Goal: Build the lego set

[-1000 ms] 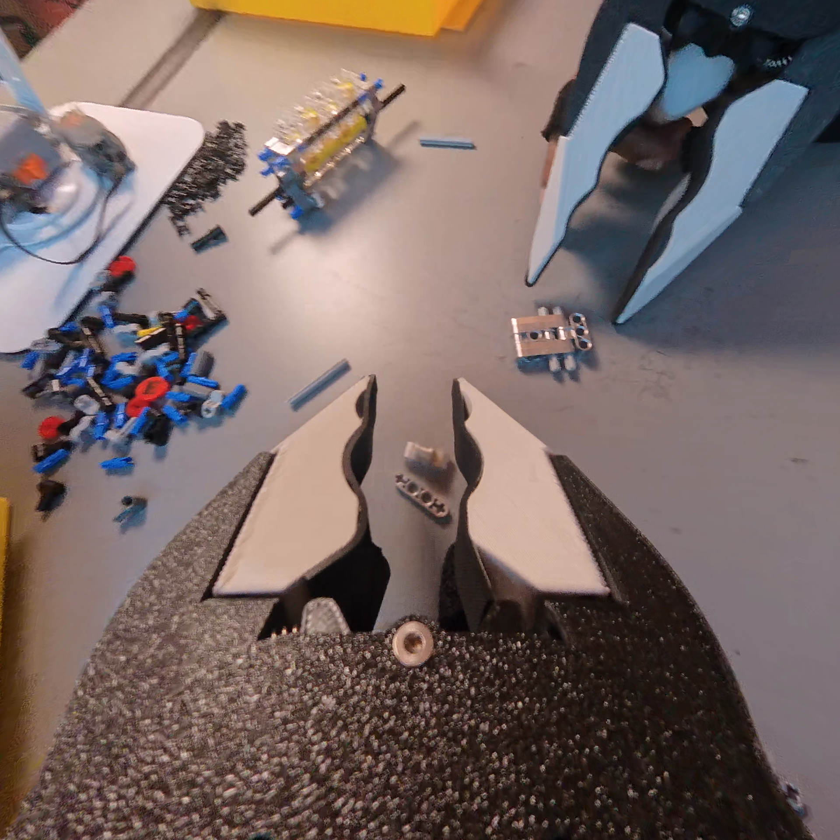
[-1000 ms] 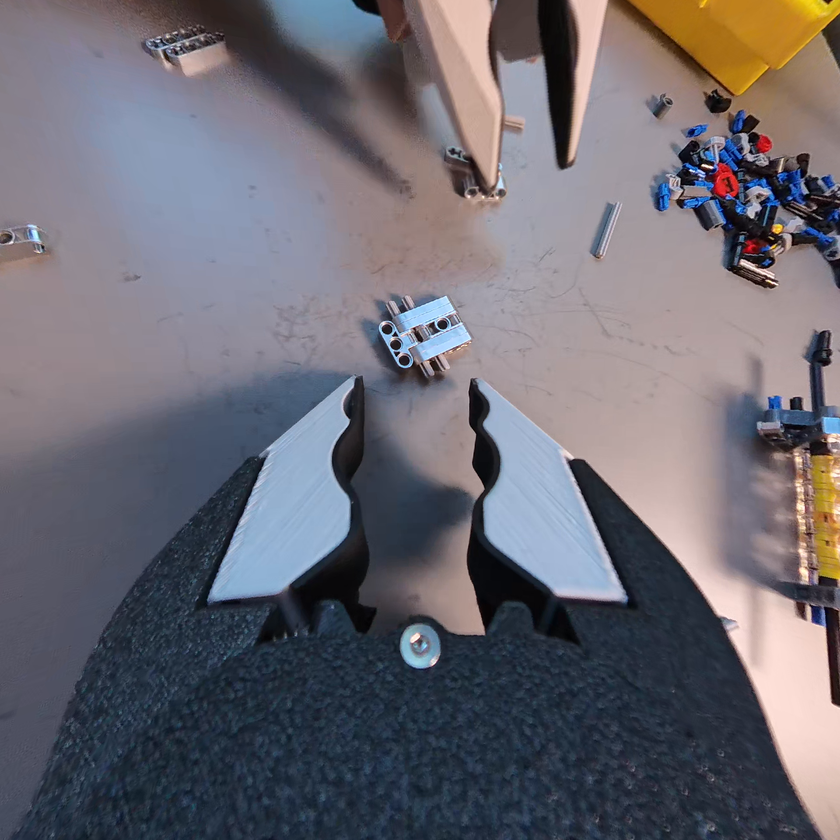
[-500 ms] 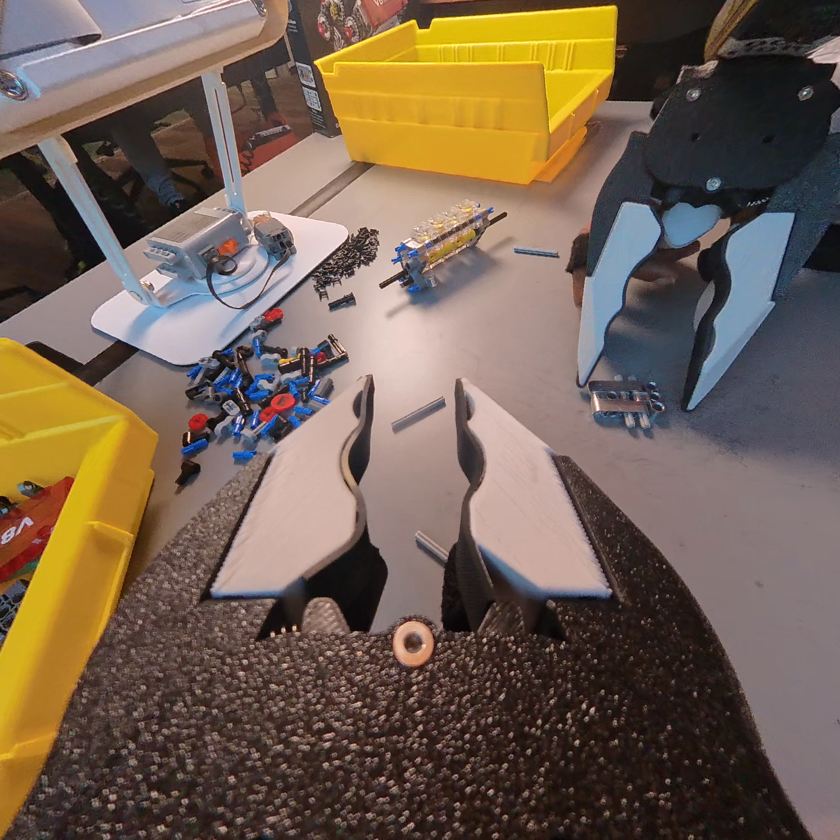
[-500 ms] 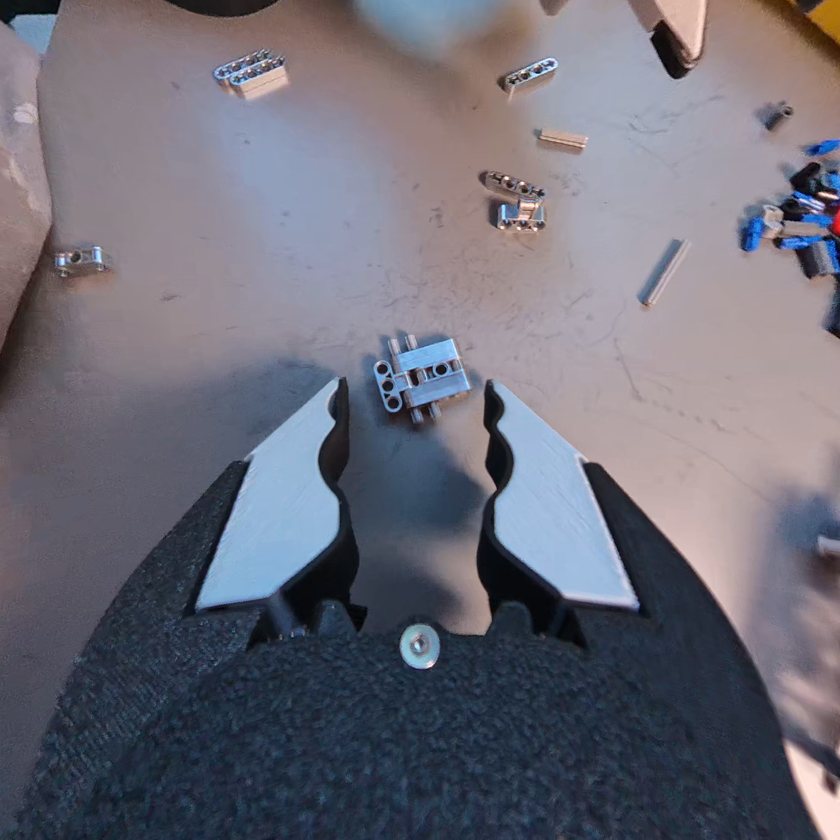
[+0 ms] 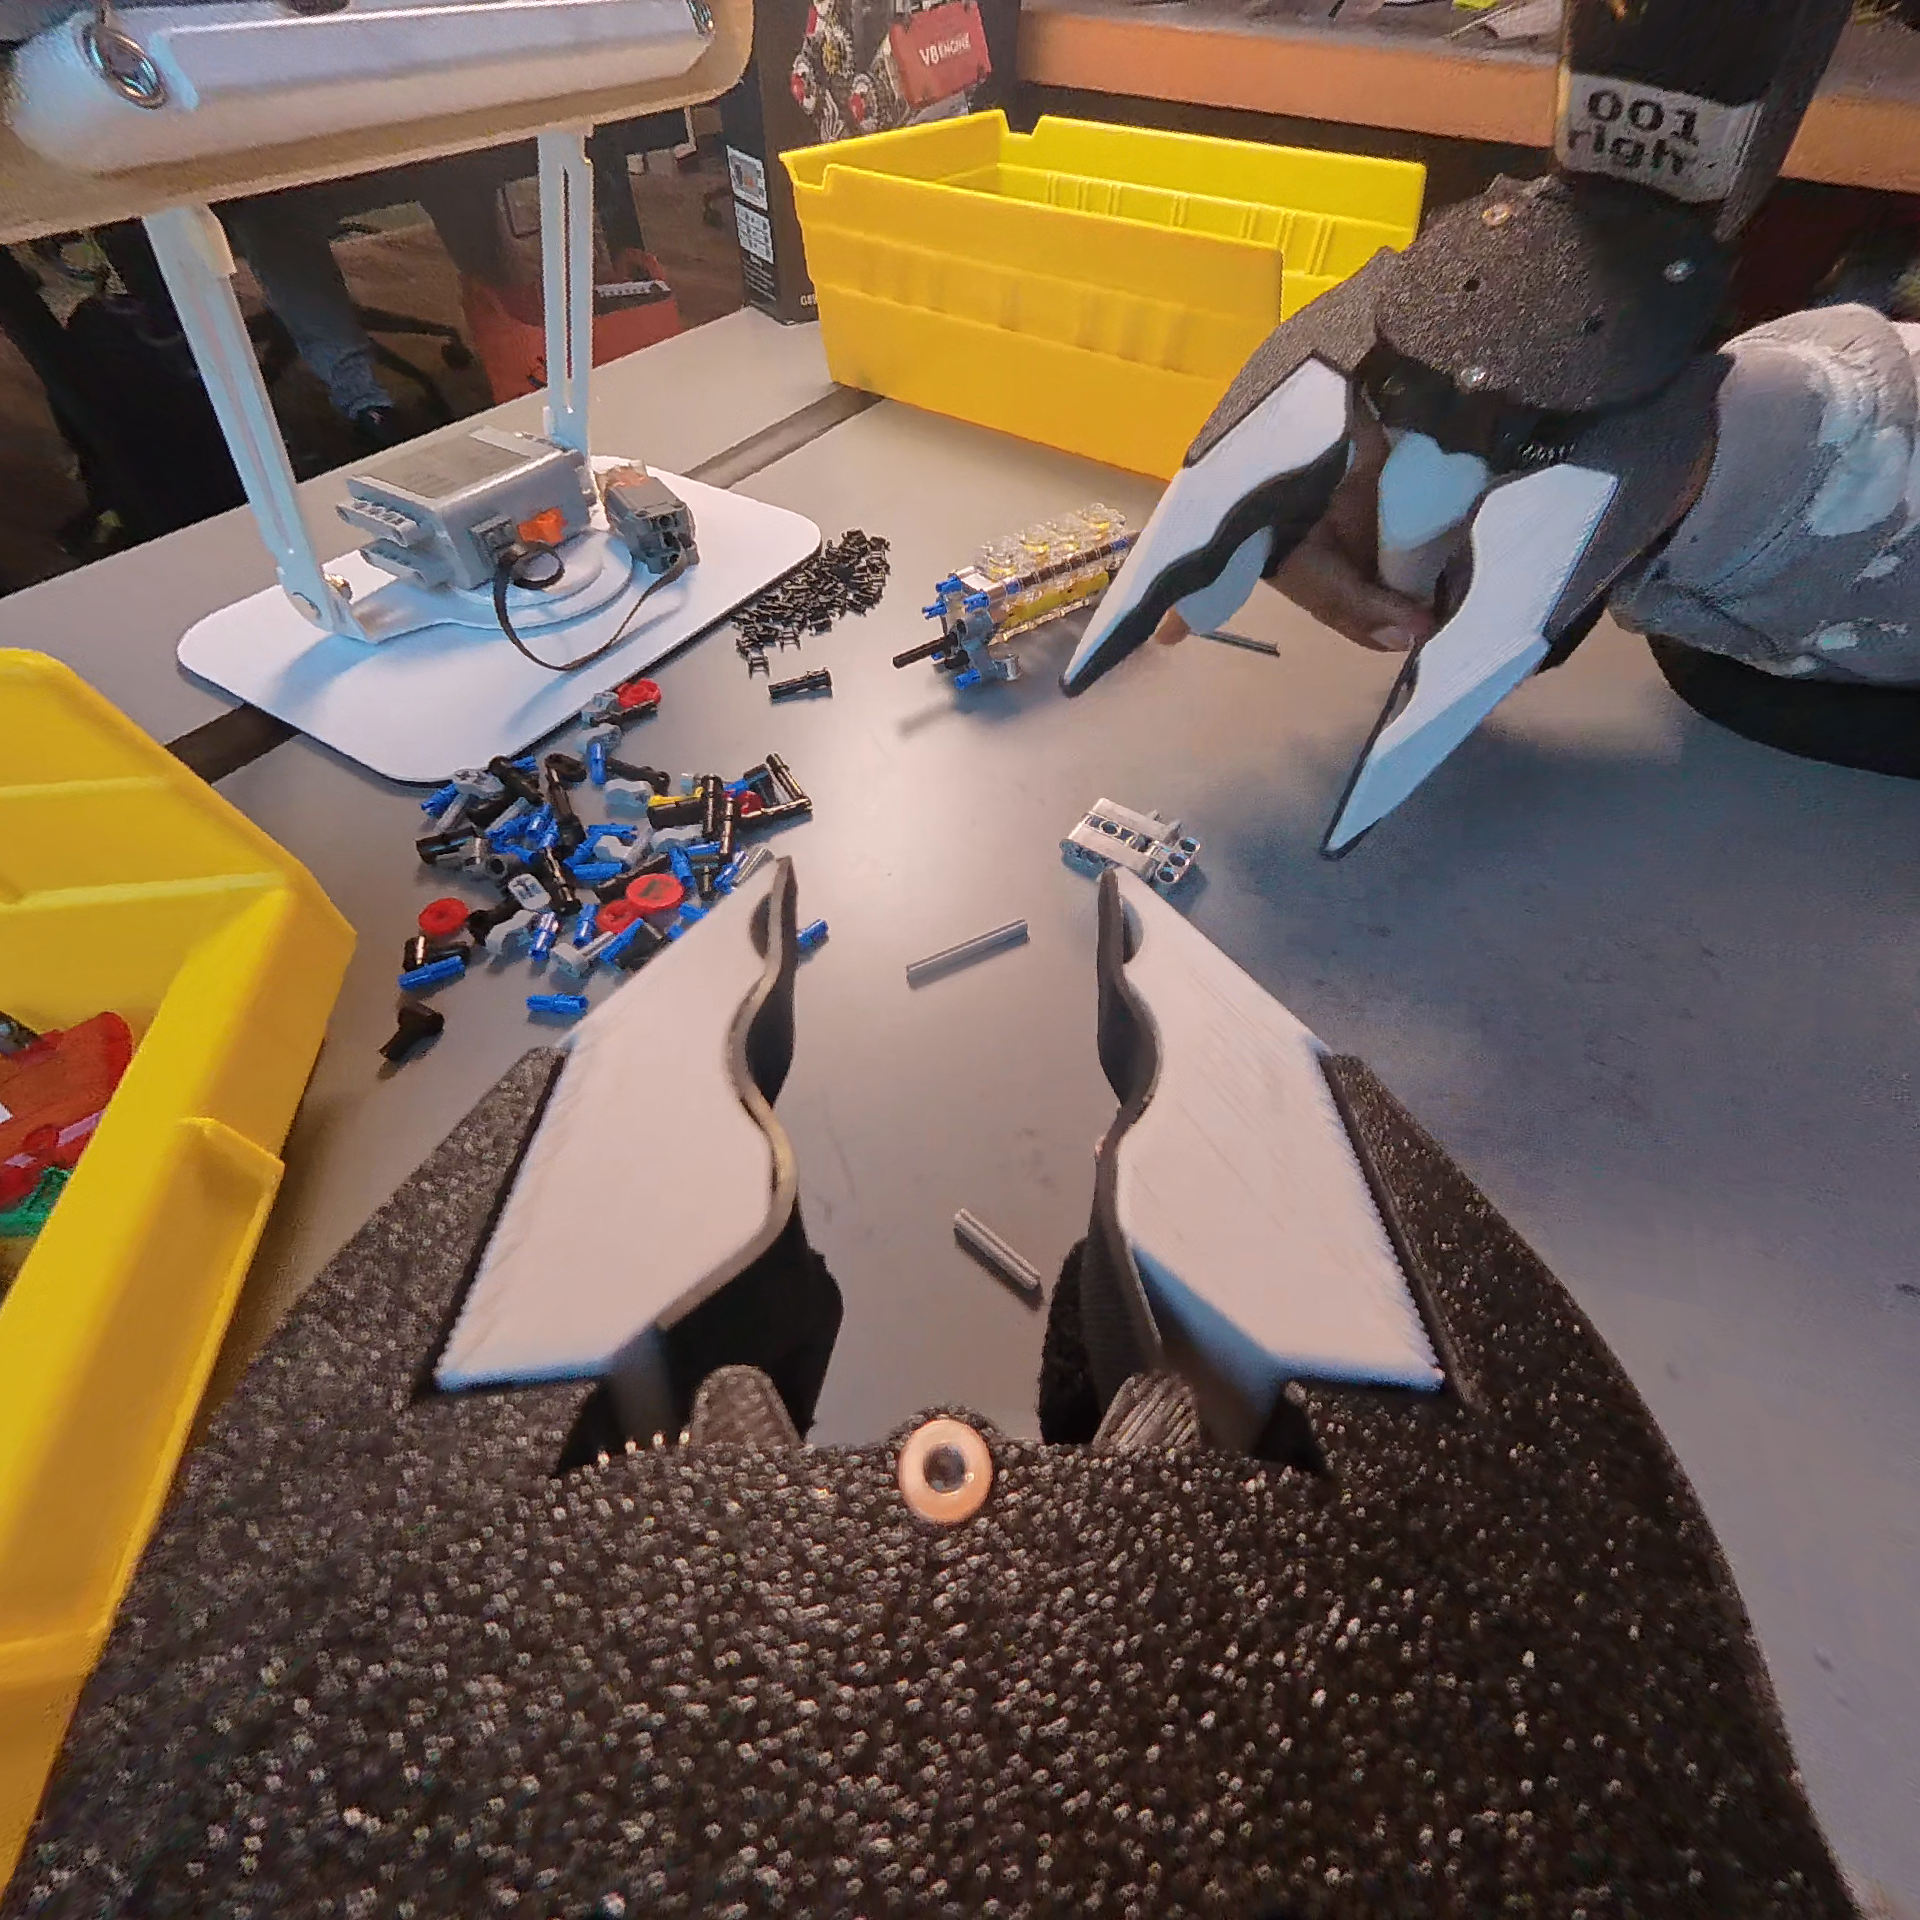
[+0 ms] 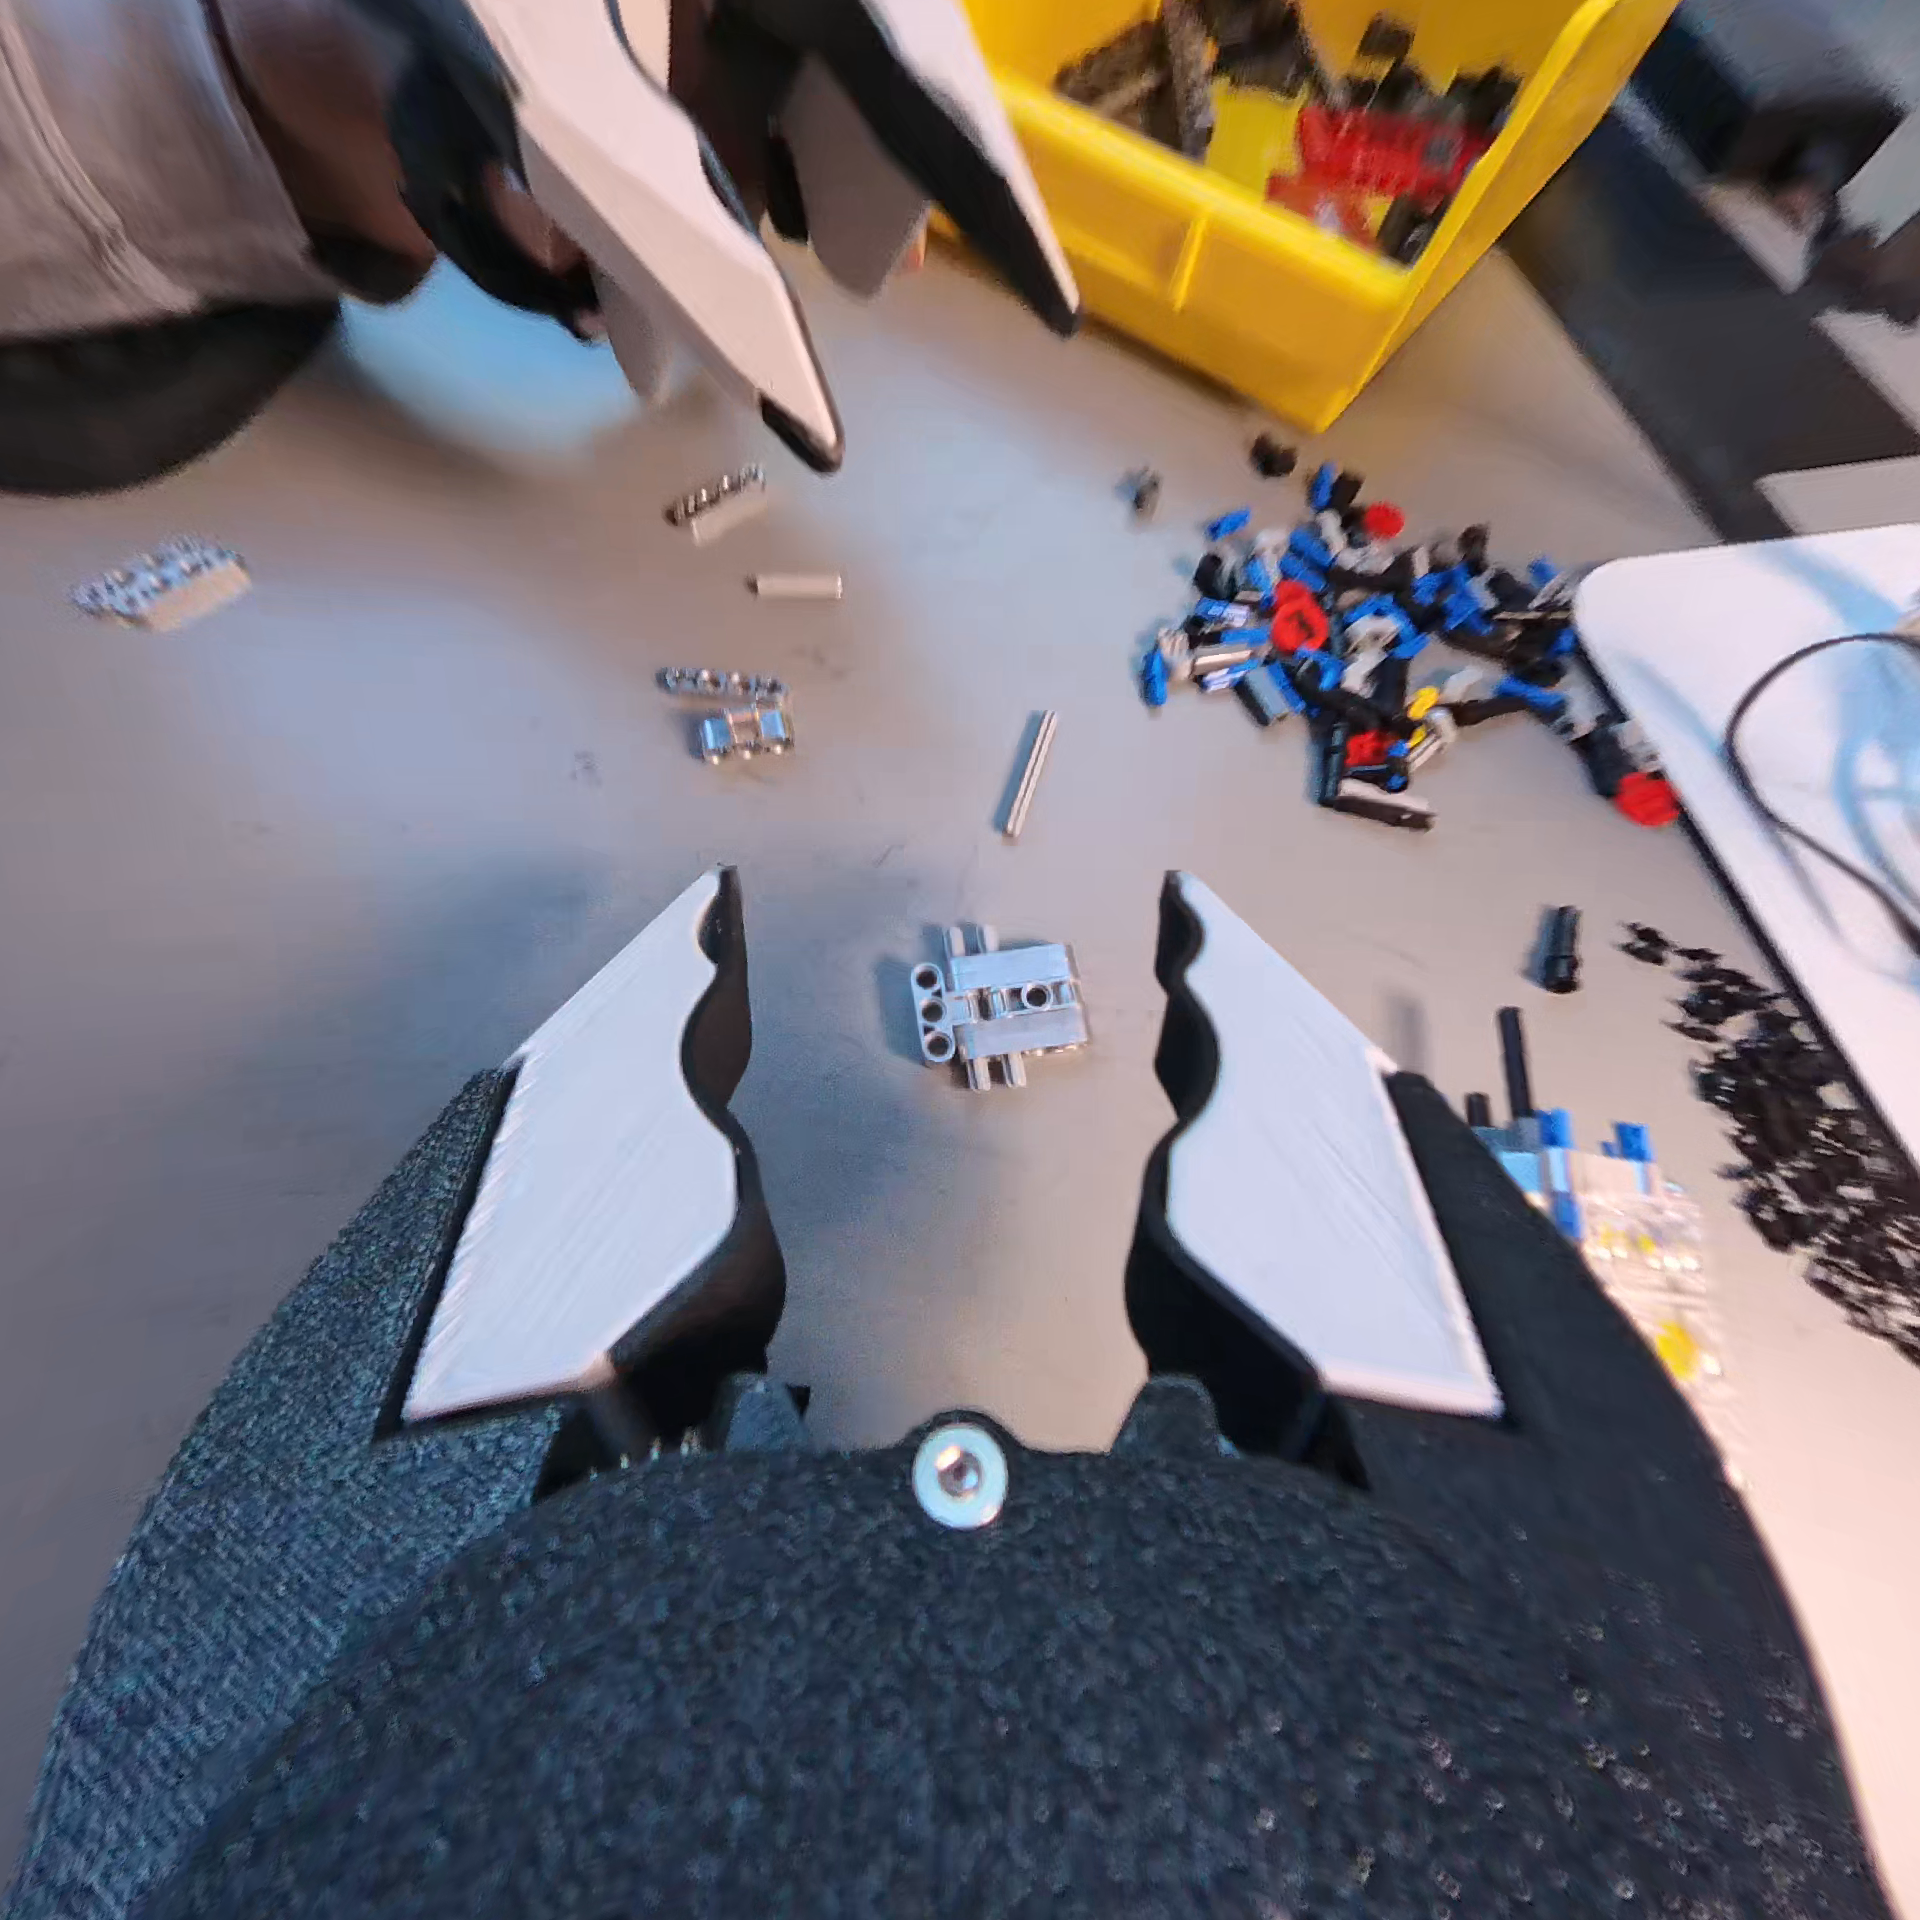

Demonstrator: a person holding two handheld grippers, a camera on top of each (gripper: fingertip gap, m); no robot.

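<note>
A small light-grey brick assembly (image 6: 997,1003) lies flat on the grey table (image 6: 312,935). My right gripper (image 6: 948,883) is open and empty, low over the table, with a finger on each side of the assembly and not touching it. It shows in the left wrist view (image 5: 1205,769) tilted down beside the assembly (image 5: 1132,844). My left gripper (image 5: 948,883) is open and empty, raised above the table. A thin grey axle (image 5: 966,951) lies just beyond its tips and a second axle (image 5: 997,1252) lies under its jaws. It appears blurred in the right wrist view (image 6: 940,384).
A heap of blue, black and red small parts (image 5: 592,862), a pile of black pins (image 5: 821,603) and a clear engine-like assembly (image 5: 1039,582) lie around. A white stand base (image 5: 499,665) carries a grey box. Yellow bins stand left (image 5: 156,1039) and at the back (image 5: 1091,291). Grey beams (image 6: 727,707) lie nearby. The tips of one gripper are about 9 cm away from the tips of the other.
My left gripper has lifted and tilted up from the table and opened wider. My right gripper has opened wider and moved forward, so the grey assembly now lies between its fingers.
</note>
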